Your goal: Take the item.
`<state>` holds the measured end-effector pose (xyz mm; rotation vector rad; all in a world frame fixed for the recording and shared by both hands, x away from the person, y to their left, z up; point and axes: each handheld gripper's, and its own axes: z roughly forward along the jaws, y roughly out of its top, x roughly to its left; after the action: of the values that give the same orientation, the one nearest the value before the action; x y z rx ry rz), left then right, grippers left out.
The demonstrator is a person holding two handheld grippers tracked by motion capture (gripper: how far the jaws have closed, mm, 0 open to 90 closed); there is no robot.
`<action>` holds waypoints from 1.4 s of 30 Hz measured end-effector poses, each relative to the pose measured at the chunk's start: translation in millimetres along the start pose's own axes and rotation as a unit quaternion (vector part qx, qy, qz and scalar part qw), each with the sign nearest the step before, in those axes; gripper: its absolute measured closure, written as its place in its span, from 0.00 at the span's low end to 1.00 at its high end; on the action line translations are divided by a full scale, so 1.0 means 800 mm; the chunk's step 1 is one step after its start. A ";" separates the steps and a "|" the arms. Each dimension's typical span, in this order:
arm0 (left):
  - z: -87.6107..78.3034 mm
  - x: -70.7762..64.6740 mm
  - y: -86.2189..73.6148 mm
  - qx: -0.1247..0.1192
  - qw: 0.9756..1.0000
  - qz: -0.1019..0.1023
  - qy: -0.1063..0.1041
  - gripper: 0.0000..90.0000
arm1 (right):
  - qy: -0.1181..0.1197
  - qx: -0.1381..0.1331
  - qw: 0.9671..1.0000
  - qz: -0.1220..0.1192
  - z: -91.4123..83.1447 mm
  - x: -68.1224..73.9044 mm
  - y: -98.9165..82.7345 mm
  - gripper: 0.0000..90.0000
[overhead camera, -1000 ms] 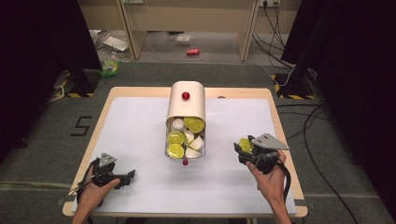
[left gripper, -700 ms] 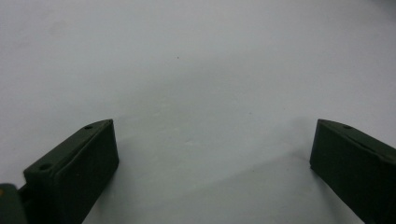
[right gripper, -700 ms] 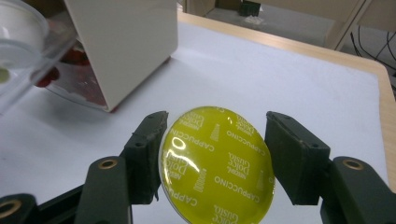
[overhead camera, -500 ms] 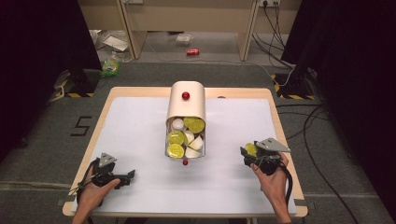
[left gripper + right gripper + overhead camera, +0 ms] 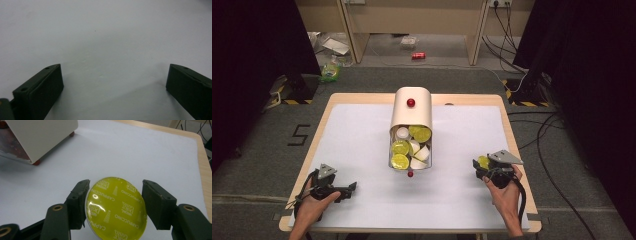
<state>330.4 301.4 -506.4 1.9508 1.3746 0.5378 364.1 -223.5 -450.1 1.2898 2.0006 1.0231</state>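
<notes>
A cream dispenser box (image 5: 411,114) with a red knob stands mid-table, its open drawer (image 5: 410,150) holding several yellow-green and white coffee capsules. My right gripper (image 5: 479,166) is low over the table's right front, shut on a yellow-green capsule (image 5: 483,161). In the right gripper view that capsule (image 5: 116,207), lid printed "Cappuccino", sits between both black pads, and the dispenser (image 5: 40,137) is at upper left. My left gripper (image 5: 347,188) rests at the left front. In the left gripper view its jaws (image 5: 112,92) stand wide open over bare white table, nothing between them.
A white mat (image 5: 362,135) covers the wooden table (image 5: 512,145). Cables trail on the floor at right (image 5: 552,145). A red can (image 5: 418,55) and litter lie on the floor beyond the table. A small red foot (image 5: 410,174) marks the drawer's front.
My right gripper, still holding the capsule, has moved down and toward the table's right front edge. The left gripper has stayed put.
</notes>
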 end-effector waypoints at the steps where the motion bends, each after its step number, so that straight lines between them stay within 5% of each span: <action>1: 0.000 0.000 0.000 0.000 1.000 0.000 0.000 0.01 | -0.002 0.001 1.000 0.001 0.000 -0.001 -0.001 0.46; 42: 0.000 0.000 0.000 0.000 1.000 0.000 0.000 0.01 | -0.003 0.052 0.999 0.006 0.029 -0.005 -0.023 0.45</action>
<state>330.5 301.4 -506.4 1.9514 1.3747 0.5386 373.7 -224.5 -478.2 1.3592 2.0674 0.9311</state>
